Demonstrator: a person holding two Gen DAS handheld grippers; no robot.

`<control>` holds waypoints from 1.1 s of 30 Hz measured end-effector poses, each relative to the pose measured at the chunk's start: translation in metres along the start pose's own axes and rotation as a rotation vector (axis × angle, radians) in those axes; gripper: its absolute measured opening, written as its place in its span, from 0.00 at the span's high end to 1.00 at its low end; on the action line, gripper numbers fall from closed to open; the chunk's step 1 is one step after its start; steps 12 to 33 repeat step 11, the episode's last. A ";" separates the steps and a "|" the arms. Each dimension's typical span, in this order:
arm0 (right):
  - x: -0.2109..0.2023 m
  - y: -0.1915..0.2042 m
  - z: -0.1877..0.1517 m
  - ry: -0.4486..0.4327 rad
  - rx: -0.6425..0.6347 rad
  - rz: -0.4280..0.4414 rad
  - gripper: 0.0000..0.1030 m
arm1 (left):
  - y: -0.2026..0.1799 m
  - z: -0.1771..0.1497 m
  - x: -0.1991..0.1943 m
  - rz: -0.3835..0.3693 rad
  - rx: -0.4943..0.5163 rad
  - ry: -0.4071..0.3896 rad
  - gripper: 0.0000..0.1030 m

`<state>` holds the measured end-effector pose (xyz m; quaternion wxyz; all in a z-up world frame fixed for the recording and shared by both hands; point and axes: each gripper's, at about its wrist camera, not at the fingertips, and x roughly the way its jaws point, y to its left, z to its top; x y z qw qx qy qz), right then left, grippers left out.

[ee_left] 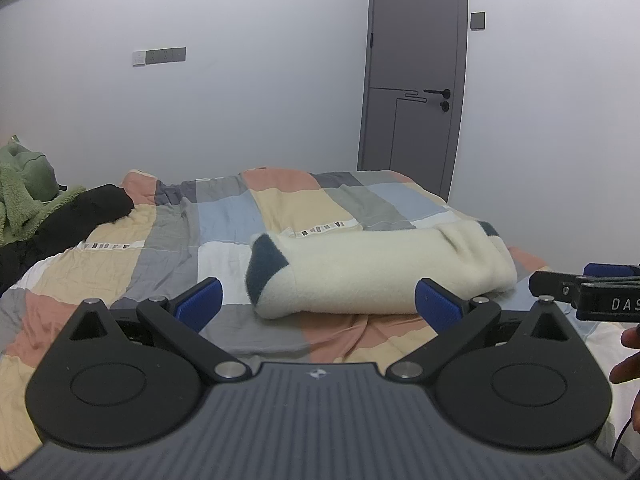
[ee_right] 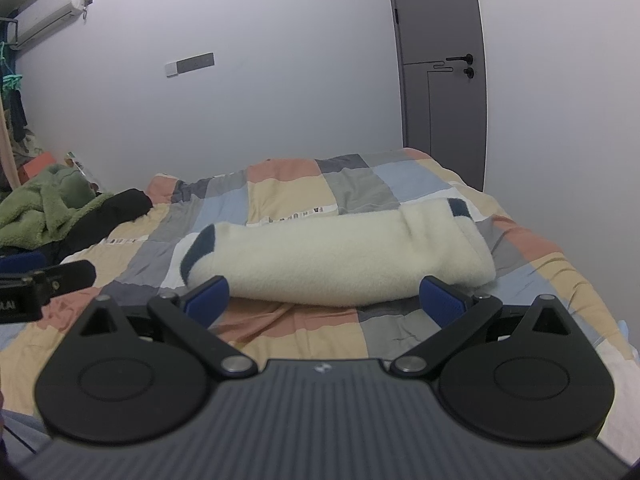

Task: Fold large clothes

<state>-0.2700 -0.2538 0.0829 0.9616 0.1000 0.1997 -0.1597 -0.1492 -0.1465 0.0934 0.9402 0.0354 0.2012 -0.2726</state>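
Both hovering low over the bed with the patchwork checked quilt (ee_left: 248, 216), side by side. Left claw (ee_left: 320, 304) spread wide, pinching nothing; right claw (ee_right: 326, 300) same. Folded cream fleece garment with navy patches (ee_left: 372, 268) lying just ahead on the quilt. Green fuzzy heap (ee_right: 44, 212) cut off at far left.

Soft, even indoor light fills both views, with only faint shadows on the bed (ee_left: 120, 264). Fisheye distortion bows the door (ee_right: 440, 72) near the edge. Focus is fairly sharp throughout.
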 end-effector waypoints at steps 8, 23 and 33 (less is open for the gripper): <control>0.001 -0.001 -0.001 0.010 0.001 0.002 0.00 | -0.003 0.002 -0.002 0.002 0.002 -0.005 0.00; -0.001 -0.002 -0.002 0.008 0.009 -0.001 0.00 | -0.004 0.002 -0.004 0.000 0.001 -0.008 0.00; -0.001 -0.002 -0.002 0.008 0.009 -0.001 0.00 | -0.004 0.002 -0.004 0.000 0.001 -0.008 0.00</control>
